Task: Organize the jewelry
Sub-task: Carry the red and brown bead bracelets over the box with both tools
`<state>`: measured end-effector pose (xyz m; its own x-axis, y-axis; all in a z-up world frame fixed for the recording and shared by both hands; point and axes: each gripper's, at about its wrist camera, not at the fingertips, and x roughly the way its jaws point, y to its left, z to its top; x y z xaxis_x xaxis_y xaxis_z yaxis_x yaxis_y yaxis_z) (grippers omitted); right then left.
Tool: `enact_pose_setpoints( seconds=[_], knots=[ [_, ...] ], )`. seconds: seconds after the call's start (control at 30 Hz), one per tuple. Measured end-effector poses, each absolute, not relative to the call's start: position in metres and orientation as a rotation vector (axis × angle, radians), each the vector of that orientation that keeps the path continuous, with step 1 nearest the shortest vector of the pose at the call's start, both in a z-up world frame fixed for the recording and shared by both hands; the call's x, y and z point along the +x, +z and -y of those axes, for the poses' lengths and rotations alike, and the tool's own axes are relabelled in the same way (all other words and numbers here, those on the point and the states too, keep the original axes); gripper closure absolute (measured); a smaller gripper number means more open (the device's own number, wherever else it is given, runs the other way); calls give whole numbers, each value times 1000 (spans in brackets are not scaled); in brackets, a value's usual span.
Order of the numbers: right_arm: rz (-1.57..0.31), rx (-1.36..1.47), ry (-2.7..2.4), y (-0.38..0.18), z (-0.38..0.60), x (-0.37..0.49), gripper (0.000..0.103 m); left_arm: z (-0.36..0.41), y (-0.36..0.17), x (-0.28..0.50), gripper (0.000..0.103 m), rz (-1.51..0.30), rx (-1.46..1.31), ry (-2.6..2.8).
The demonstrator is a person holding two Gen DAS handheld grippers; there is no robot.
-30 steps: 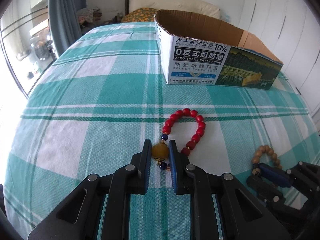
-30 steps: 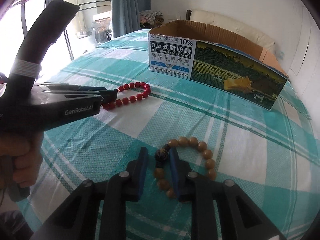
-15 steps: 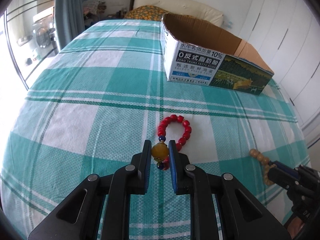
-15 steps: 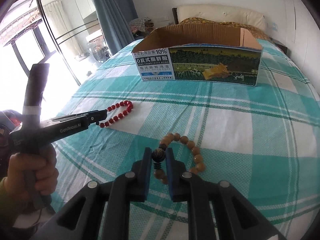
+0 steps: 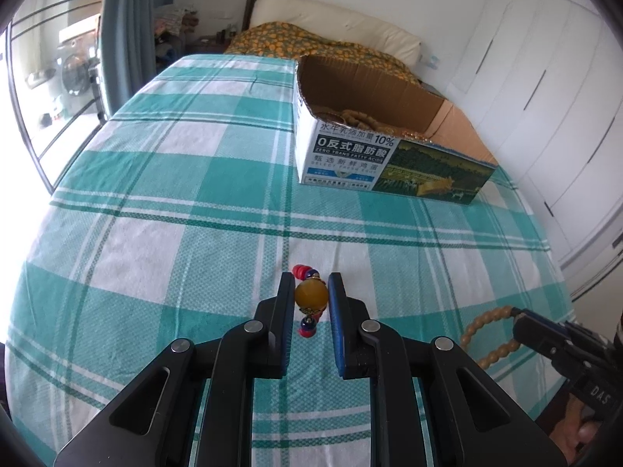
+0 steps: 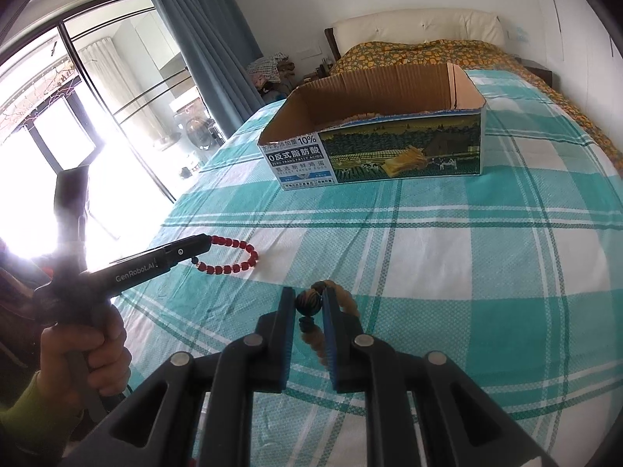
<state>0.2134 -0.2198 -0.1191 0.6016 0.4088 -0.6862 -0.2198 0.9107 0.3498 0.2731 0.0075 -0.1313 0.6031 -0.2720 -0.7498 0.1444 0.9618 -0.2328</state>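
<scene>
Here, the left gripper (image 5: pixel 310 292) has its jaws nearly closed on the large amber bead of a red beaded bracelet (image 5: pixel 310 295). Seen from the right wrist, the bracelet's red loop (image 6: pixel 229 257) hangs from that gripper's tip above the bed. The right gripper (image 6: pixel 308 302) has its jaws pinched on the dark round bead of a tan wooden bead bracelet (image 6: pixel 309 301), whose loop droops between and beyond the jaws. From the left wrist, this wooden loop (image 5: pixel 488 336) shows at the lower right, held at the right gripper's tip. Both bracelets are lifted clear of the teal and white checked bedsheet (image 5: pixel 194 194). Farther back on the sheet stands an open cardboard box with a printed blue and green side (image 5: pixel 389 167), well apart from both grippers. Inside it, near the front wall, lie some tan beads (image 5: pixel 358 116). Behind the box are an orange patterned quilt (image 6: pixel 428 52) and a cream headboard (image 6: pixel 416 27). A blue curtain (image 6: pixel 206 39) hangs beside bright glass doors.
</scene>
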Motion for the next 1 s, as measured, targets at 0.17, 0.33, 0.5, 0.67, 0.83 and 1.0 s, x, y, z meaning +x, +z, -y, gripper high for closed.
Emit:
enact_pose_setpoints(
  seconds=[0.17, 0.33, 0.5, 0.67, 0.83, 1.0],
  knots=[
    [-837, 246, 378, -110, 221, 211, 89, -8, -124, 270, 87, -887, -172, -254],
    [-818, 254, 398, -95, 227, 214, 89, -6, -113, 271, 87, -890, -178, -273],
    [-789, 279, 403, -67, 252, 227, 89, -1, -92, 274, 87, -878, -169, -284],
    [-756, 235, 386, -37, 271, 248, 89, 12, -66, 283, 87, -844, -119, -285],
    [-707, 199, 365, -4, 284, 276, 89, 29, -42, 303, 87, -798, -43, -272],
    [-676, 176, 344, 15, 290, 312, 89, 42, -18, 325, 87, -741, 23, -257]
  ],
)
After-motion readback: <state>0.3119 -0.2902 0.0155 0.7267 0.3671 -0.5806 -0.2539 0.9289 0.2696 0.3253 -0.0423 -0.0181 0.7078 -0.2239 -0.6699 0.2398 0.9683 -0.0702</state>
